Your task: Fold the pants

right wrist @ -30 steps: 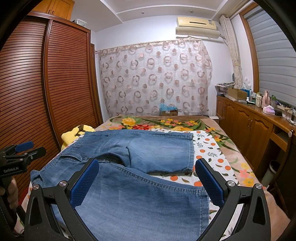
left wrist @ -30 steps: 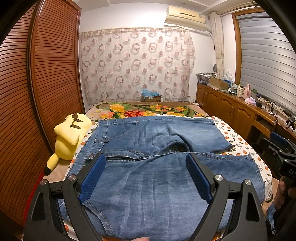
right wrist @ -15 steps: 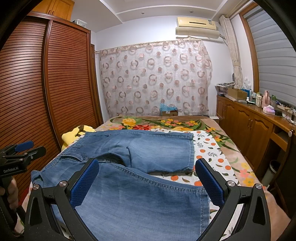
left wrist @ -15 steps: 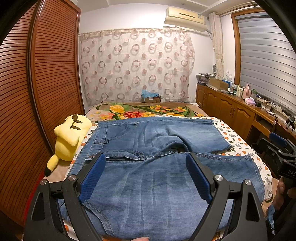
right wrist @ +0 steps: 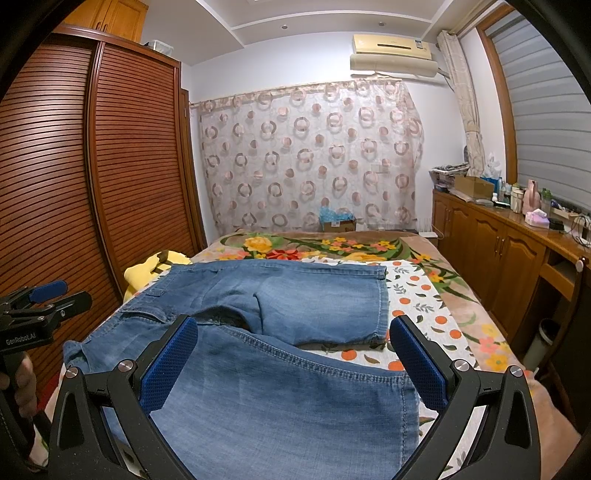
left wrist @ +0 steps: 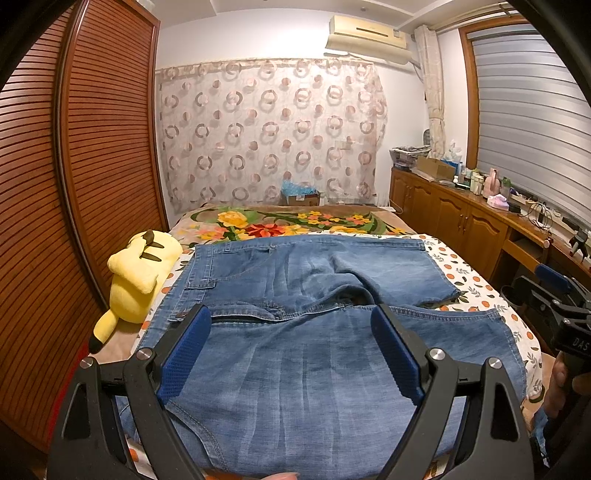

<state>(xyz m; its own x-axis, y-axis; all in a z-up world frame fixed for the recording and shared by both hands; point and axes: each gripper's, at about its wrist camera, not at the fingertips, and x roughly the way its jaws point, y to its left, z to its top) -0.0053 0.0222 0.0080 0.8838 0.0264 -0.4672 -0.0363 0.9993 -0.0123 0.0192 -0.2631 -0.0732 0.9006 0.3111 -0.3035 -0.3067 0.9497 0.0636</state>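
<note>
Wardrobe (left wrist: 85, 192): louvred brown wood, filled the left side of both frames from top nearly to bottom.

Curtain (left wrist: 269, 133): pale, printed with rings, hung across the upper centre of each frame; an air conditioner (left wrist: 367, 35) sat above it, top right of centre.

Bed (right wrist: 424, 295): ran from lower centre up to mid-frame, covered with an orange-dotted sheet and, farther up, a floral blanket (left wrist: 295, 221).

Pants (left wrist: 314, 332): blue denim, spread flat on the bed, occupied the centre and lower centre of both frames. One leg lay across the frame mid-height, the other lay nearer the cameras below it, the two meeting at the crotch just left of centre.

Cabinet (left wrist: 461, 221): low, wooden, along the right edge, its top crowded with small items too small to identify.

Plush toy (left wrist: 140, 269): yellow, lay mid-left between wardrobe and pants, just beside the waistband.

Left gripper (left wrist: 291, 347): bottom of the left wrist frame, blue pads set wide apart, nothing between them, poised over the near leg.

Right gripper (right wrist: 295, 358): bottom of the right wrist frame, likewise spread wide and empty above the near leg.
</note>
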